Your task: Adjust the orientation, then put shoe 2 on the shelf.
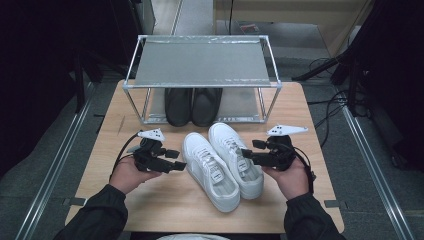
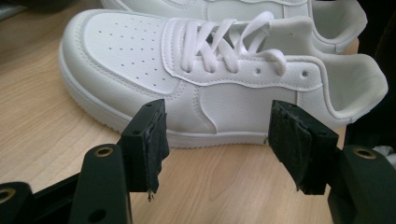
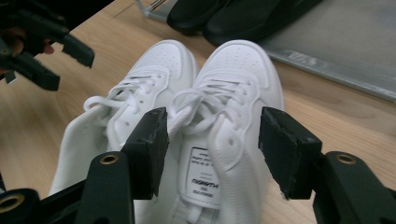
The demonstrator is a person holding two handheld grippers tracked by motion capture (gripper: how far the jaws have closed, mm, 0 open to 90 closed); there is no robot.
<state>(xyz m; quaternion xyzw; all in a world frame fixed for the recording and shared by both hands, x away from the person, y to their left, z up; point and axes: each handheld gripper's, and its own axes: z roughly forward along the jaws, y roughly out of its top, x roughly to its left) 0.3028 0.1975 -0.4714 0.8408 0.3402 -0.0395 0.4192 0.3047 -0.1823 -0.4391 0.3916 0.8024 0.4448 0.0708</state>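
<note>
Pair of white sneakers [image 1: 222, 162] sits side by side on the counter [image 1: 165, 200], toes toward the metal shoe rack [image 1: 200, 62], just in front of it. A pair of black shoes [image 1: 193, 105] is already on the rack's bottom shelf; the top shelf is bare.

Left tongs [image 1: 176, 160] are spread and hold nothing, level with the outer side of the left white sneaker [image 2: 196, 70], close but not touching. Right tongs [image 1: 247, 155] are also spread and hold nothing, straddling the heel collar of the right white sneaker [image 3: 233, 107]; contact can't be confirmed.

Progress read: likely early in this step. Black pair looks stowed, white pair not yet lifted. Left to do, by my guess: close on the sneakers, lift them, and set them on the rack, probably the free top shelf.
</note>
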